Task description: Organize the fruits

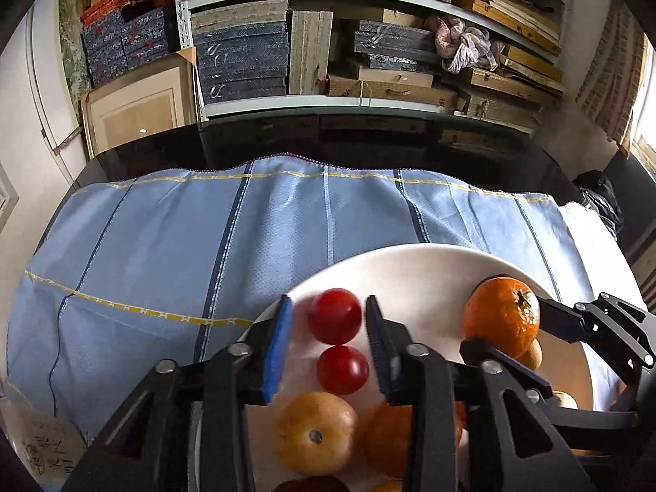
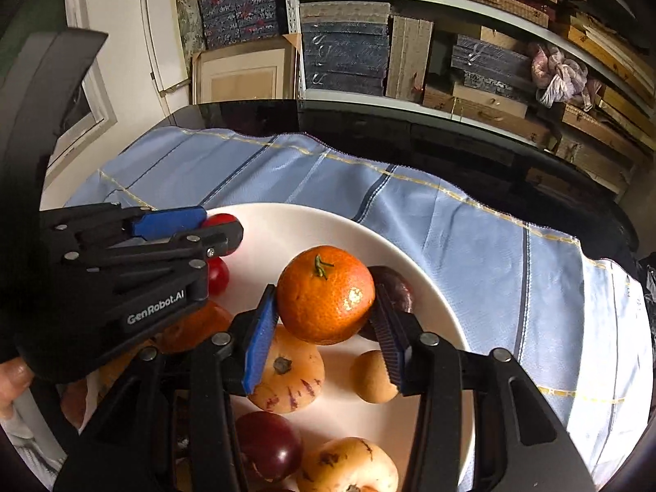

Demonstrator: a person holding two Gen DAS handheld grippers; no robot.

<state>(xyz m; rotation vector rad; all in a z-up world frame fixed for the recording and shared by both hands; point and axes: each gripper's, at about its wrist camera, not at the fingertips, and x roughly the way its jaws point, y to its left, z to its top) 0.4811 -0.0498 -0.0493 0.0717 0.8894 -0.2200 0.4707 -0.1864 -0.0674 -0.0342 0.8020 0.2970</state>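
On the white plate point(image 2: 430, 270), which sits on a blue striped cloth point(image 1: 164, 246) over the bench, the right gripper point(image 2: 326, 307) is clamped on an orange tangerine point(image 2: 326, 299) near the plate's middle — both blue pads press its sides. The left gripper point(image 1: 328, 320) stands parted around a red cherry tomato point(image 1: 335, 315) at the plate's left edge — pads clear of it, a second tomato point(image 1: 342, 370) just behind.

My view: crowded metal shelves point(image 1: 328, 100) of boxes, framed board point(image 1: 139, 102) leaning on white wall point(image 1: 24, 131), dark glossy bench point(image 1: 369, 143), daylight at right.
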